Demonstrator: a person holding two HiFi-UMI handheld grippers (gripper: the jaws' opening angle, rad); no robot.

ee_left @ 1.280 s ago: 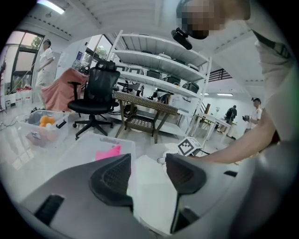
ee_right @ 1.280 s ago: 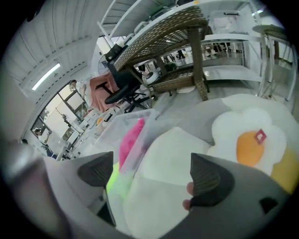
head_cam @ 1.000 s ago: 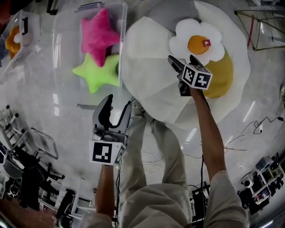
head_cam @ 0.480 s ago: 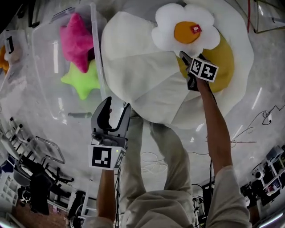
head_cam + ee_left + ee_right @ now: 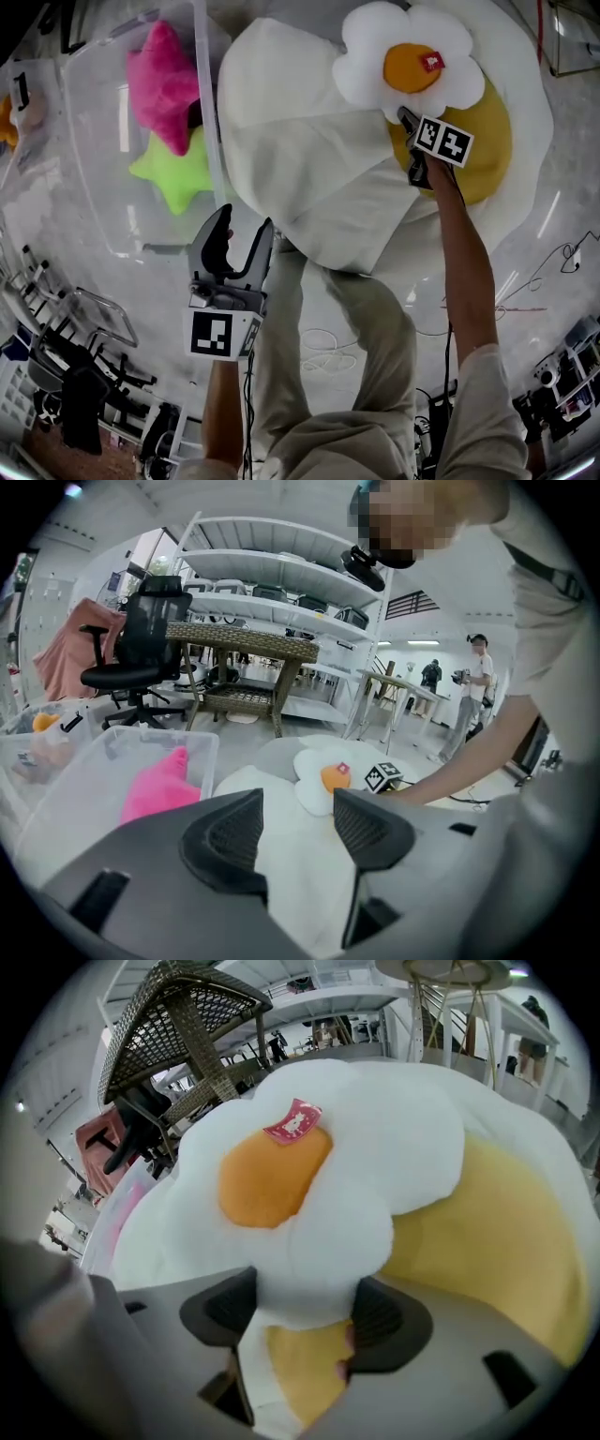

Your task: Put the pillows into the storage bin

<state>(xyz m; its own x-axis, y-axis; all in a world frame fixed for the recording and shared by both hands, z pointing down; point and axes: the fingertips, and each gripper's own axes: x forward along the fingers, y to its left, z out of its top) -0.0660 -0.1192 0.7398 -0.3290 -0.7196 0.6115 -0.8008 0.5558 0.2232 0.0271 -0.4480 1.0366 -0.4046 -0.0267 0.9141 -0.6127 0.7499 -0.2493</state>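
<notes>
A white flower-shaped pillow point(image 5: 408, 66) with an orange centre lies on a big white and yellow egg cushion point(image 5: 300, 159). My right gripper point(image 5: 405, 114) is at its lower edge. In the right gripper view the jaws point(image 5: 302, 1309) are closing, with a white lobe of the flower pillow point(image 5: 309, 1194) pinched between the pads. The clear storage bin point(image 5: 199, 56) stands left of the cushion and holds a pink star pillow point(image 5: 159, 84) and a green star pillow point(image 5: 178, 169). My left gripper point(image 5: 246, 225) hangs open and empty near the person's legs; from its own view point(image 5: 298, 827) it faces the bin point(image 5: 84, 771).
A second clear bin point(image 5: 19, 103) with an orange thing sits at the far left. Chairs and a cart point(image 5: 66, 375) crowd the lower left, and cables point(image 5: 323, 342) lie on the floor. An office chair point(image 5: 141, 649), a wicker table point(image 5: 244, 649) and a standing person point(image 5: 473, 696) are further off.
My right gripper has moved in under the flower pillow's lower lobe and its jaws have narrowed around it. The left gripper has stayed about where it was, still open.
</notes>
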